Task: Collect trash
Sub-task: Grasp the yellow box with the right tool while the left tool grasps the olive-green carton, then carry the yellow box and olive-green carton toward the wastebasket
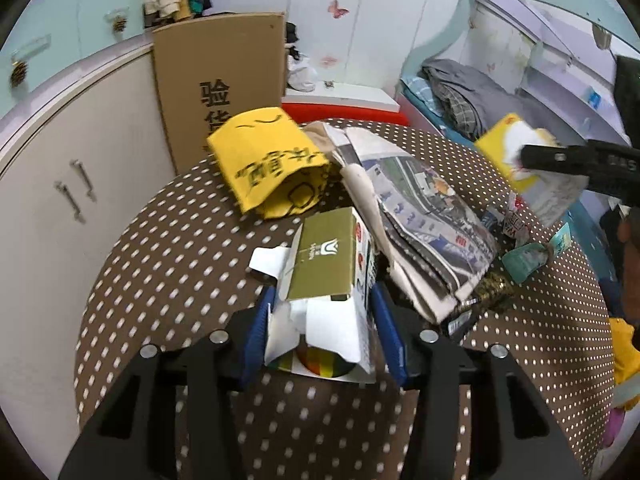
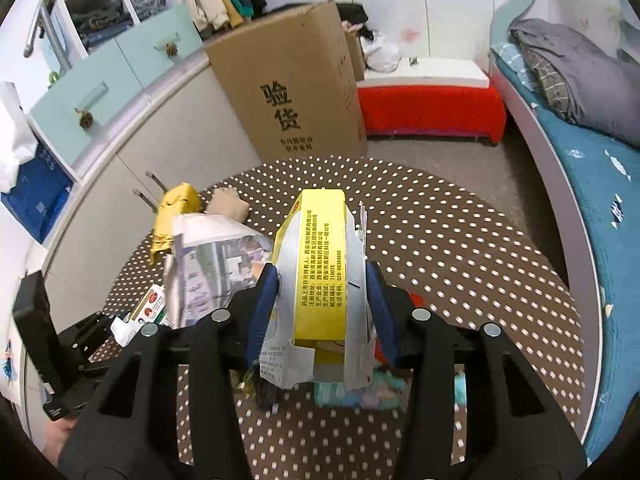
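Left wrist view: round brown polka-dot table (image 1: 168, 240), its rim curving down the left of the frame beside white cabinet doors (image 1: 80, 168); bare cloth along that left side and at bottom centre. Left gripper (image 1: 324, 332) clenched on an olive-green and white carton (image 1: 326, 264), blue pads (image 1: 256, 332) pressing its two flanks; long axis running up the frame and away from the camera, torn open flaps at the near end. Just right of it, a folded newspaper (image 1: 424, 216) slanting from upper centre to lower right; above left, a crumpled yellow bag (image 1: 268, 164). Tall cardboard box (image 1: 220, 80) standing behind the table's far edge.

Right wrist view: right gripper (image 2: 322, 312) grasping a yellow medicine box (image 2: 320, 264) with white torn flaps, raised off the table, long axis pointing up-frame and away, printed side facing the camera. Open dotted cloth across the right half of the frame, rim near a blue bed (image 2: 592, 208).
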`<state>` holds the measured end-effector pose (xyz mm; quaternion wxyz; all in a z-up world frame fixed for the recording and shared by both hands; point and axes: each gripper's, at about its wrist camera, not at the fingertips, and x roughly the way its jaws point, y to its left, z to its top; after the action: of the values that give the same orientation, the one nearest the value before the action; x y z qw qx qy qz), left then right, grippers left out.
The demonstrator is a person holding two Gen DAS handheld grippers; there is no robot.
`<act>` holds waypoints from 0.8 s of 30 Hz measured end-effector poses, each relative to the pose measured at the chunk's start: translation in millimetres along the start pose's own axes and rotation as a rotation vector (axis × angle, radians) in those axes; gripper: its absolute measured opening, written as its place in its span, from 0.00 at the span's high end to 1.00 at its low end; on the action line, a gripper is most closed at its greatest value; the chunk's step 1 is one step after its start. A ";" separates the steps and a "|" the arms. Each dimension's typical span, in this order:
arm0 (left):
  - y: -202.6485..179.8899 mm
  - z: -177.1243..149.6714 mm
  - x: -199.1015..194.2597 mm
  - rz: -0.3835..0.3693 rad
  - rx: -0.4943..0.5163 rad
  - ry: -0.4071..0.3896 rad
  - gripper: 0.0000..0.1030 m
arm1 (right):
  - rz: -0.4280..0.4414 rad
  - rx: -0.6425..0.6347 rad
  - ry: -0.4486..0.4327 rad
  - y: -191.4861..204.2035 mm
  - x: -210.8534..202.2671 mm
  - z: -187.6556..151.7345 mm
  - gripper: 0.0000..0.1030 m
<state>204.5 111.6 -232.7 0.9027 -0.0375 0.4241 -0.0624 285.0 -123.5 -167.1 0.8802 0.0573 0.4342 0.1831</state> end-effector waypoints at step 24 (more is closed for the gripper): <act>-101.6 6.4 -99.6 -0.055 0.049 -0.165 0.53 | -0.011 0.107 -0.198 -57.0 -135.4 -61.0 0.57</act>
<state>138.2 25.6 -140.5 0.9331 -0.0322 0.3456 -0.0942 177.3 -230.2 -118.9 0.9155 0.1195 0.3543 0.1483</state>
